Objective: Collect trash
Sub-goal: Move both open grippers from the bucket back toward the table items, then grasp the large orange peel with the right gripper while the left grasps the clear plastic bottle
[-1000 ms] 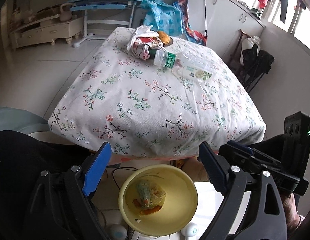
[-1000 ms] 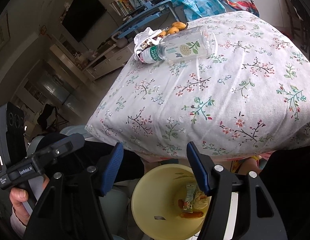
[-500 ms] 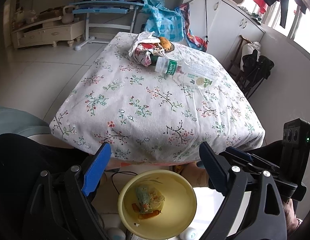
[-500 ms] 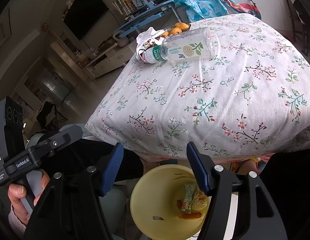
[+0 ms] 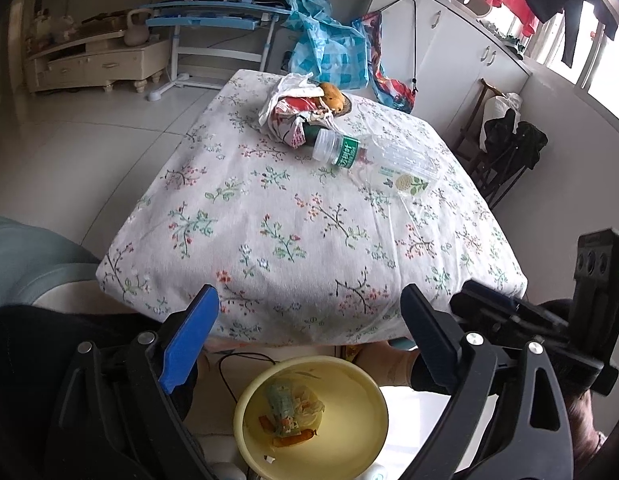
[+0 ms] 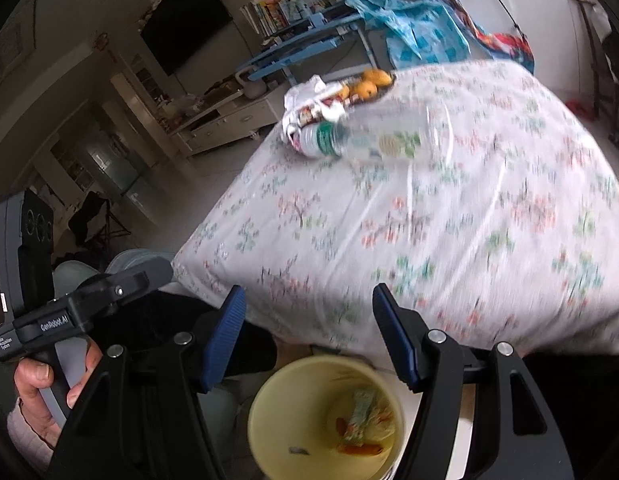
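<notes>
A clear plastic bottle (image 5: pixel 373 158) with a green label lies on its side on the floral tablecloth (image 5: pixel 293 236), next to a crumpled white and red wrapper (image 5: pixel 295 114). Both also show in the right wrist view: the bottle (image 6: pixel 373 138) and the wrapper (image 6: pixel 309 108). A yellow trash bin (image 5: pixel 349 436) stands on the floor below the table's near edge, holding wrappers and orange scraps; it also shows in the right wrist view (image 6: pixel 281 412). My left gripper (image 5: pixel 309 326) is open and empty above the bin. My right gripper (image 6: pixel 307 328) is open and empty, also above the bin.
Orange fruit (image 5: pixel 332 95) lies behind the wrapper on the table. A blue desk (image 5: pixel 217 20), a low cabinet (image 5: pixel 93 62) and a blue plastic bag (image 5: pixel 325 52) stand beyond the table. A dark chair (image 5: pixel 505 148) stands to its right.
Both grippers have risen and tipped a little toward the table; the right wrist view is now motion-blurred. The bottle and wrapper have not moved.
</notes>
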A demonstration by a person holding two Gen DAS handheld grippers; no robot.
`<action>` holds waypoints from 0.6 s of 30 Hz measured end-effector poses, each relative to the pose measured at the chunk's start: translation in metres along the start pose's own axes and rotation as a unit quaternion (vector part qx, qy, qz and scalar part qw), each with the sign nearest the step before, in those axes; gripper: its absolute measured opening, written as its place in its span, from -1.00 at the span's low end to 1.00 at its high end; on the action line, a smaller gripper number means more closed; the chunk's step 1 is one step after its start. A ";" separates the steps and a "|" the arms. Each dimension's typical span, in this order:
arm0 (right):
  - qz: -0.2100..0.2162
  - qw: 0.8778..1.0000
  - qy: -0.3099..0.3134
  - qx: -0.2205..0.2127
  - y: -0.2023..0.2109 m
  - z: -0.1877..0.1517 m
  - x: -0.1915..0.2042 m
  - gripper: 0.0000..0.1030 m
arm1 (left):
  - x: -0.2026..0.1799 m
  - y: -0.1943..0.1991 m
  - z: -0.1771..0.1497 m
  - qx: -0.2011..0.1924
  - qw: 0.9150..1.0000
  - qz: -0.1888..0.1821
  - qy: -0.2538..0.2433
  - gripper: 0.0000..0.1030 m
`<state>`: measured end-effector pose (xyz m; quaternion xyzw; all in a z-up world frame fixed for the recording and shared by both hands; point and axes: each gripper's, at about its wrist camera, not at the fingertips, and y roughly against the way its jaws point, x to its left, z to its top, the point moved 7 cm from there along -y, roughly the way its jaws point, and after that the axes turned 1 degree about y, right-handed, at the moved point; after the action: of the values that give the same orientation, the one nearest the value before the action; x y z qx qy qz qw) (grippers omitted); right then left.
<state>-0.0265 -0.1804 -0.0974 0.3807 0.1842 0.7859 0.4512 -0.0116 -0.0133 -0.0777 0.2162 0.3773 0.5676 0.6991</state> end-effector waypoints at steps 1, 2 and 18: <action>-0.003 1.000 0.008 -0.003 0.001 0.007 0.000 0.23 | 0.000 -0.001 0.003 -0.001 1.000 0.001 -0.001 0.73; -0.005 1.000 0.017 -0.005 0.001 0.014 0.000 0.23 | 0.000 -0.002 0.006 -0.001 1.000 0.002 -0.002 0.73; -0.070 0.978 0.198 -0.002 -0.044 0.113 0.004 0.39 | 0.029 -0.036 0.046 0.016 0.999 0.018 0.038 0.73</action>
<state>0.0840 -0.1598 -0.0513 0.2031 0.2945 0.8122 0.4608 0.0487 0.0105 -0.0837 0.2124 0.4089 0.5819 0.6701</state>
